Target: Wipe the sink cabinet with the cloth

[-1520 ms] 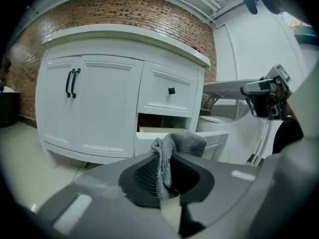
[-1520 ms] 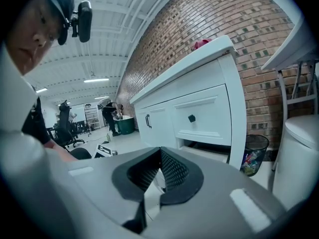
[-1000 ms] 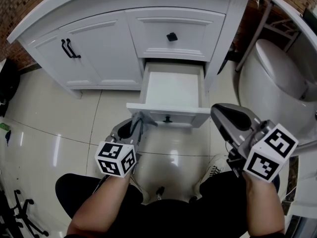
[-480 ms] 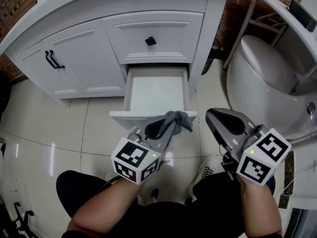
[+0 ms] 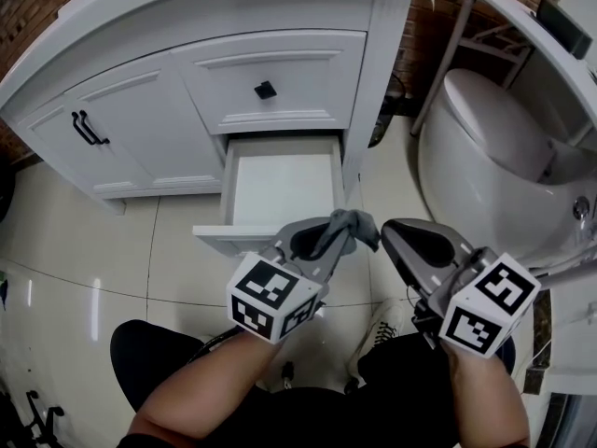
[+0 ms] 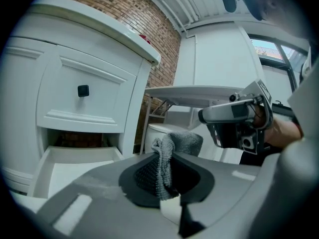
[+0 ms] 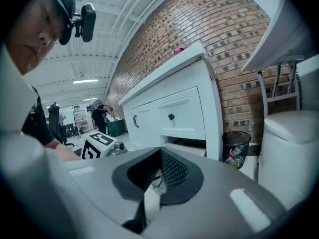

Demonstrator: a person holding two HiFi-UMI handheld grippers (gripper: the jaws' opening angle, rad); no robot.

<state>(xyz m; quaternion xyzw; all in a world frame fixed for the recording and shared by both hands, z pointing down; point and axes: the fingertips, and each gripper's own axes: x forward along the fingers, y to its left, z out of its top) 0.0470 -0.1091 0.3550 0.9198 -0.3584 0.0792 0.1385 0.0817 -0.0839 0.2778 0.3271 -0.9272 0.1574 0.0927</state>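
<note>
The cabinet (image 5: 233, 91) fills the top of the head view, white, doors shut. The toilet (image 5: 494, 147) stands just off the cabinet's right side. The drawer (image 5: 280, 185) in the cabinet's lower right is pulled open toward me and looks bare inside.

My left gripper (image 5: 325, 235) hangs in front of the cabinet, just past the drawer's front edge; its fingers (image 6: 94, 198) are clenched on the cloth (image 5: 349, 222), a grey knitted wad that bunches out beyond the tips and is not against the cabinet. My right gripper (image 5: 399, 235) sits further right of the cabinet's corner, near the left one; its fingers are closed on nothing.

I judge this the approach, with no wiping stroke in hand yet. Next I need to bring the cloth flat against a cabinet face, probably the drawer front or the post beside it, and press lightly; only a small tuft sticks out, so I must lead with that, or bare fingers will scrape the paint.
</note>
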